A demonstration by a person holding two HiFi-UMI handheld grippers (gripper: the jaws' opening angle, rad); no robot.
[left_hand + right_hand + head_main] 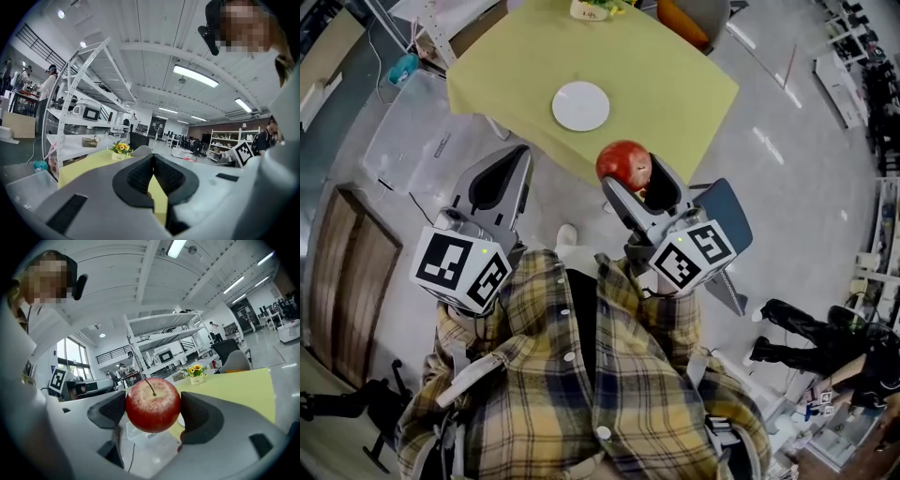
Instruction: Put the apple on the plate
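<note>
Right gripper [153,413] is clenched on the apple [152,404], one pad on each flank, and the fruit sits clear of the jaw roots. The apple is in the air, not resting on anything. In the head view it hangs about over the near edge of the table [675,75].

Left gripper [153,159] is closed at the tips with nothing in it; only yellow-green cloth shows through the gap behind the pads. It hangs to the left, short of the table.

Key relation: the plate [580,105] lies ahead of the right gripper [633,174] and a bit to its left, flat on the cloth and bare. Both grippers look about equally near it, but the right one carries the load, so the move is probably forward-left, then down.

Orientation: the apple [623,162] is near round, so it has no real long axis. The stem points up, tilted slightly back toward the gripper body, so it should land base-down if lowered as held.

At the far table edge stands a small flower pot [196,376], well apart from the plate.
</note>
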